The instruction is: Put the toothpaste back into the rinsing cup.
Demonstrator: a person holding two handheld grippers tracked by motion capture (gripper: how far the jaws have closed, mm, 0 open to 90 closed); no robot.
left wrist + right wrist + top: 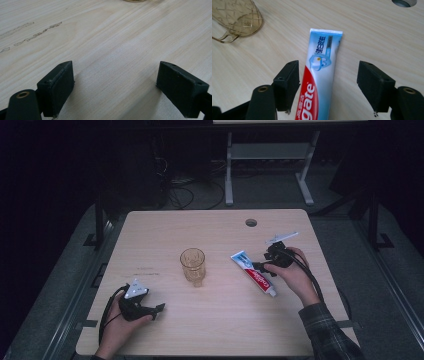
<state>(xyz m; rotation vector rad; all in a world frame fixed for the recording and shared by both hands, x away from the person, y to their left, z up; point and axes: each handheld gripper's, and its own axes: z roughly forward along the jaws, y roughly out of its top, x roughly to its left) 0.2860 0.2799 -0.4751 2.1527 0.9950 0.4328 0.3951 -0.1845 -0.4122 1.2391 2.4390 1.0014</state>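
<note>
Straddling the toothpaste tube [320,75] lying flat on the table [220,330], right gripper [329,85] open, tube's long axis running between the jaws, left gripper [117,85] open, well apart.

Pale wood table [215,330] with a round cable hole [251,222] near its far edge. Grey floor [260,190] around it. Behind: white desk frame [270,157], tangled cables [182,190]. Room dark.
</note>
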